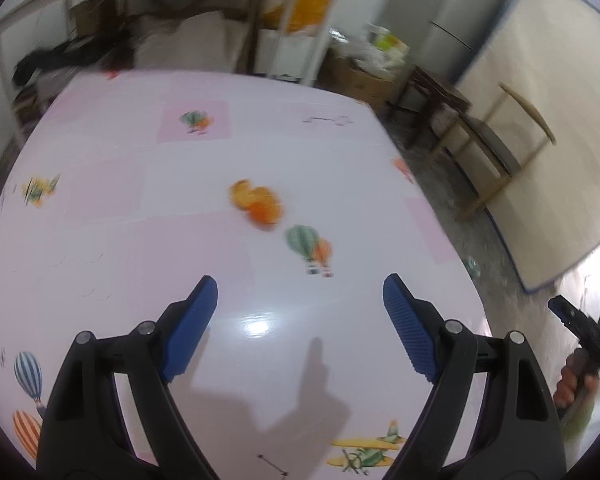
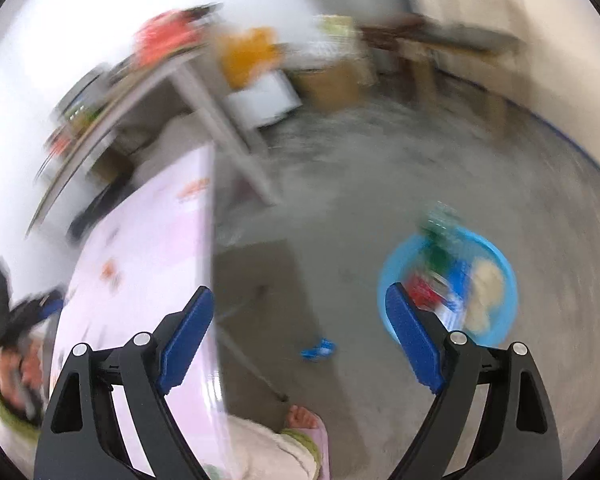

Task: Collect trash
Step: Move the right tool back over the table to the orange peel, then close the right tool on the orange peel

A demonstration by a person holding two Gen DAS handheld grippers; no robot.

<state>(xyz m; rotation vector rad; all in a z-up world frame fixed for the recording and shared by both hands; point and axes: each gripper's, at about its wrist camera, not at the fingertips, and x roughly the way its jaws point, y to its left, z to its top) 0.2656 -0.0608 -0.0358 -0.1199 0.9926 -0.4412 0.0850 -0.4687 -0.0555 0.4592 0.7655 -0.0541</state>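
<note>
An orange peel lies on the pink patterned tablecloth, near the middle of the table. My left gripper hovers over the table short of the peel, open, with nothing between its blue pads. My right gripper is open and empty too, out past the table's edge above the concrete floor. A blue basin holding several bits of trash sits on the floor behind its right finger. A small blue scrap lies on the floor between the fingers. The right wrist view is blurred.
The table edge runs down the left of the right wrist view. A person's bare foot and pale clothing show at the bottom. Wooden chairs, cardboard boxes and a shelving frame stand beyond the table.
</note>
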